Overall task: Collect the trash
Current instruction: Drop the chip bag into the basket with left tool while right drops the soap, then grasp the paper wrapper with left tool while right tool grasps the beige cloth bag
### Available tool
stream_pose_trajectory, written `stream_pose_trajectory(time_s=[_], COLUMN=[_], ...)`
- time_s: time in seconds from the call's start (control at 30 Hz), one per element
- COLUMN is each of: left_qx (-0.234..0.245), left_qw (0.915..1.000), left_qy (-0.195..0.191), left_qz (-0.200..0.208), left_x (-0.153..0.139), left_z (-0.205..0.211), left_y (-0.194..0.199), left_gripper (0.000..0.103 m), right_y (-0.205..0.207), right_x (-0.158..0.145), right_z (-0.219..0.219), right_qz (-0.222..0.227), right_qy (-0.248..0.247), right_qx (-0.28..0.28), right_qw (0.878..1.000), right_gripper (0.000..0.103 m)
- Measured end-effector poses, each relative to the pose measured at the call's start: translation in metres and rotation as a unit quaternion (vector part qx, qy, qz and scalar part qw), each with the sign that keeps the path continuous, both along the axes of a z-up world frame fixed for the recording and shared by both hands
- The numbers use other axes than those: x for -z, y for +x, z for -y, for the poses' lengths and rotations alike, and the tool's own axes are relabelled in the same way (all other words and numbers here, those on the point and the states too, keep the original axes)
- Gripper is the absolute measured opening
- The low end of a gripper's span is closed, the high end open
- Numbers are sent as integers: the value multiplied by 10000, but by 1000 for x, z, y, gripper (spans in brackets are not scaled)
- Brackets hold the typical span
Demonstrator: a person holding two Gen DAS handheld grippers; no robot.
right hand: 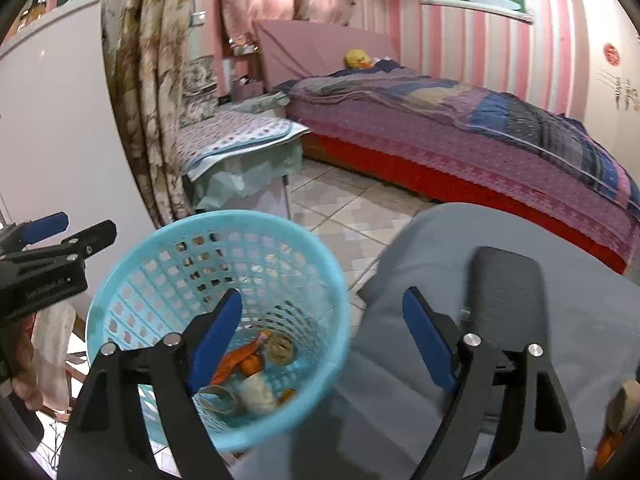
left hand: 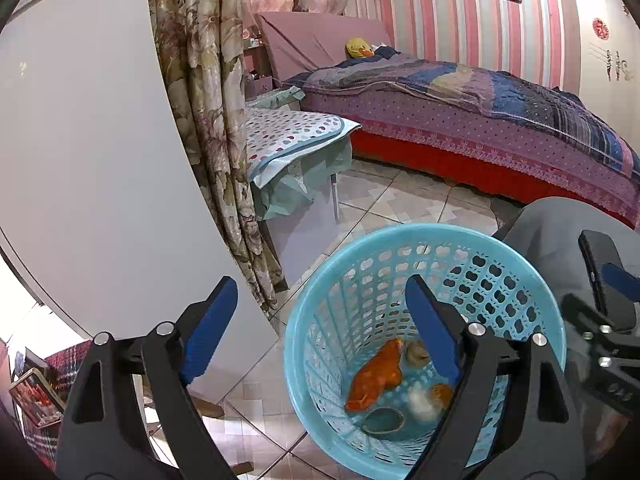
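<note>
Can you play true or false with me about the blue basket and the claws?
1. The blue basket has trash in it. True.
2. The left claw is squeezing an orange wrapper. False: it is open and empty; the wrapper lies in the basket.
3. The right claw is open. True.
4. The basket stands on the bed. False: it is down by the tiled floor, apart from the bed.
5. A yellow duck toy sits at the head of the bed. True.
</note>
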State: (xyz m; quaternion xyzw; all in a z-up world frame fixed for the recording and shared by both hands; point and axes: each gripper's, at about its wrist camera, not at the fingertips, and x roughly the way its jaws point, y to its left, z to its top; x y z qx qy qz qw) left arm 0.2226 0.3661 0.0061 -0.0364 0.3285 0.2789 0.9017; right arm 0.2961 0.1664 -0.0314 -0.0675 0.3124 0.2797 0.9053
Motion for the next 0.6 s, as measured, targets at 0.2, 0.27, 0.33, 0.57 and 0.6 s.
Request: stream_pose_trajectory(time_s=[0.2, 0.27, 0.33, 0.57, 0.6], left_qx=[207, 319, 442, 1115, 1202], left_qw=[9998, 9995, 9990, 9937, 9927], left_qy=[7, 21, 0, -76, -51], left_qz=[35, 30, 14, 63, 52], left_x=[-4, -4, -5, -12, -13], left_z=[17, 27, 39, 104, 113], left_y=[5, 9, 12, 28, 29], left_gripper=[87, 89, 91, 97, 97], right_y=[-2, -2, -7, -35, -39], right_x=[-9, -14, -22, -37, -38], right_z=[71, 94, 130, 239, 251], right_qz=[73, 101, 126, 160, 186], right_qy=[-87, -109, -153, -369, -424], right_qx=[586, 770, 1051, 1855, 1951], right_qw=[9982, 9969, 9943, 9818, 9797], right_gripper=[83, 83, 83, 91, 91])
